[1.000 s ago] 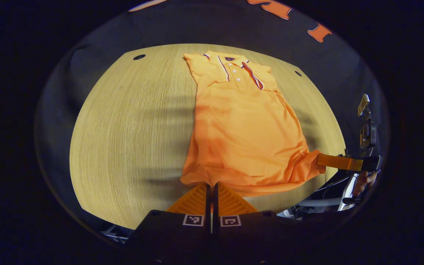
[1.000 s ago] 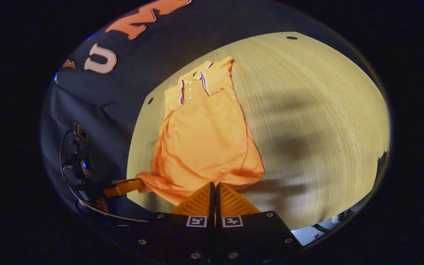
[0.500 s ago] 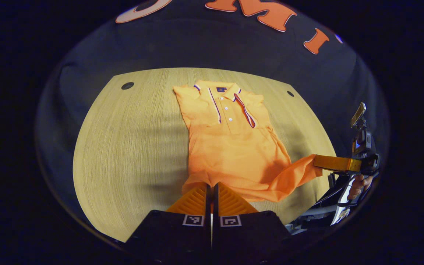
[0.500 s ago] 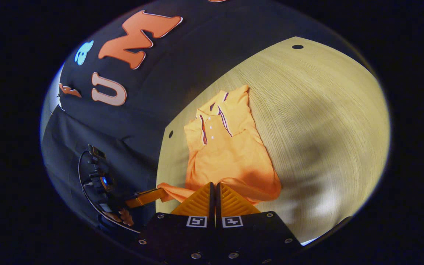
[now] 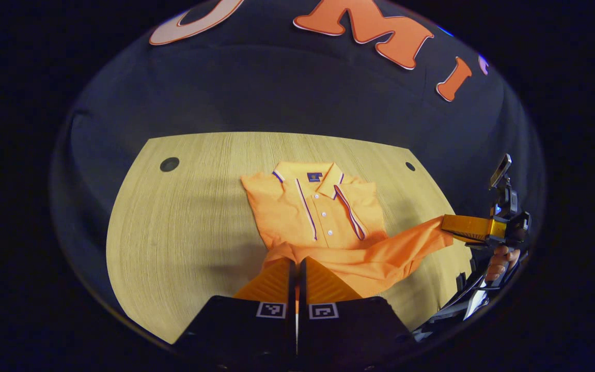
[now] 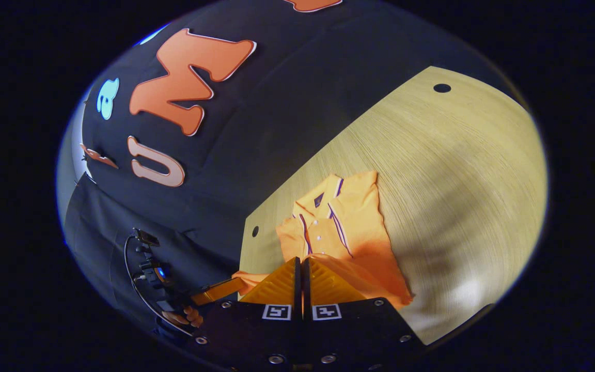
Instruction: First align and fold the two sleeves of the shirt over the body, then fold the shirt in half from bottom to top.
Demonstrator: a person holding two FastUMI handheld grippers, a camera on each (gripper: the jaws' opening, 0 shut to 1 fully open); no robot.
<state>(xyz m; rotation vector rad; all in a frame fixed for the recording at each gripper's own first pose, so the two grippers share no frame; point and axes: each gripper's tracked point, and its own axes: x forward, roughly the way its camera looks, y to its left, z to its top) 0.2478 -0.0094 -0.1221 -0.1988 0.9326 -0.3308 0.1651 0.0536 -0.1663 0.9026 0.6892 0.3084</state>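
An orange polo shirt (image 5: 318, 217) lies collar-far on the wooden table (image 5: 184, 232), its sleeves tucked in. Its bottom hem (image 5: 380, 258) is lifted off the table and hangs between the two grippers. My left gripper (image 5: 296, 261) is shut on the hem's left corner. At the right, the right gripper (image 5: 450, 228) pinches the other corner. In the right gripper view the shirt (image 6: 344, 222) lies ahead, the right gripper (image 6: 301, 261) is shut on the hem, and the left gripper (image 6: 240, 283) holds cloth at the lower left.
Small dark holes (image 5: 169, 164) (image 5: 410, 166) mark the table's far corners. A hand (image 5: 501, 258) grips the right gripper's handle, with cables beneath it. The table (image 6: 457, 170) stretches bare to the shirt's right. The black cloth wall rises behind.
Both grippers have risen and moved toward the collar with the hem. The lower body has lifted off the table and covers more of the shirt.
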